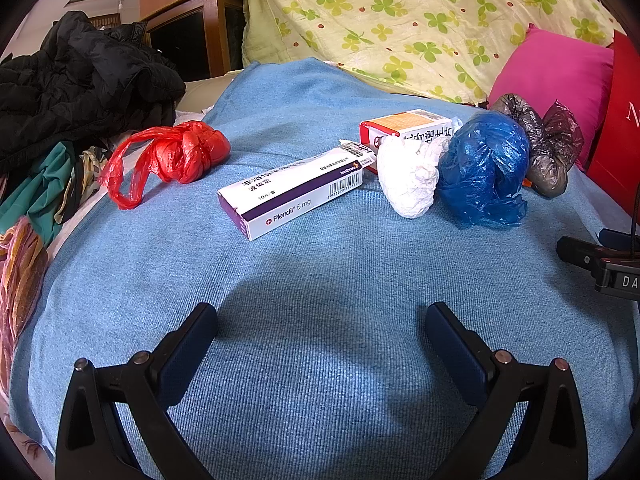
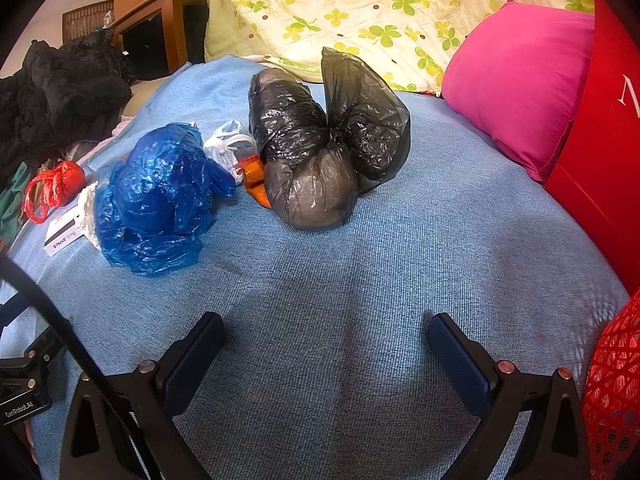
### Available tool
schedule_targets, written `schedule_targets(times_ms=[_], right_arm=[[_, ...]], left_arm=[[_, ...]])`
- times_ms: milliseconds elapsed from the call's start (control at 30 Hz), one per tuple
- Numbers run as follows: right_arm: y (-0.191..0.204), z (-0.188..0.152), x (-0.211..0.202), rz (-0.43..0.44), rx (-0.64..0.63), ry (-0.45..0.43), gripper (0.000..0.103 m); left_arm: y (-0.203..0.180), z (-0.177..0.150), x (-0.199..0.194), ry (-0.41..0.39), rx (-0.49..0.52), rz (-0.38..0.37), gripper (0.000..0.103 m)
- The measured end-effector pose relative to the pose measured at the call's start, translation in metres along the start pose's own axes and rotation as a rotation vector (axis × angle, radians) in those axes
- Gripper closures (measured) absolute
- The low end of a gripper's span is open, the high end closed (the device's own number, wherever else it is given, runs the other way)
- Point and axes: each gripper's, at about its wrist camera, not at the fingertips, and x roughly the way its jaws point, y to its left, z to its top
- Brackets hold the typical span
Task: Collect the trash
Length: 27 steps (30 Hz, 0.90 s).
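I see crinkly knotted plastic on a ribbed blue blanket (image 1: 320, 280): a red bag (image 1: 176, 158), a blue bag (image 2: 156, 200), a glossy black bag (image 2: 324, 148), plus a flat white medicine box (image 1: 292, 196). My left gripper (image 1: 322, 322) and right gripper (image 2: 326, 332) hover low over bare blanket, fingers wide apart, the trash ahead.

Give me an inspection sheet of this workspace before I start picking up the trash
Surface: blue blanket.
Job's things: red bag, Plendil box, second box, white wad, blue bag, black bag, orange wrapper.
Clutter: black jacket.
Grippers: left claw open; right claw open; both hold nothing.
Cables: black cord.
Surroundings: floral sheet, pink pillow, red mesh basket.
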Motion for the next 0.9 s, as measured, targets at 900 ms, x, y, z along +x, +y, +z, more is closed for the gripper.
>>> schedule_targets(times_ms=[900], right_arm=[[0.0,0.0003,0.0006,0.0,-0.001,0.0,0.0]], left_arm=[[0.0026,0.0013,0.0001,-0.005,0.0,-0.004,0.0]])
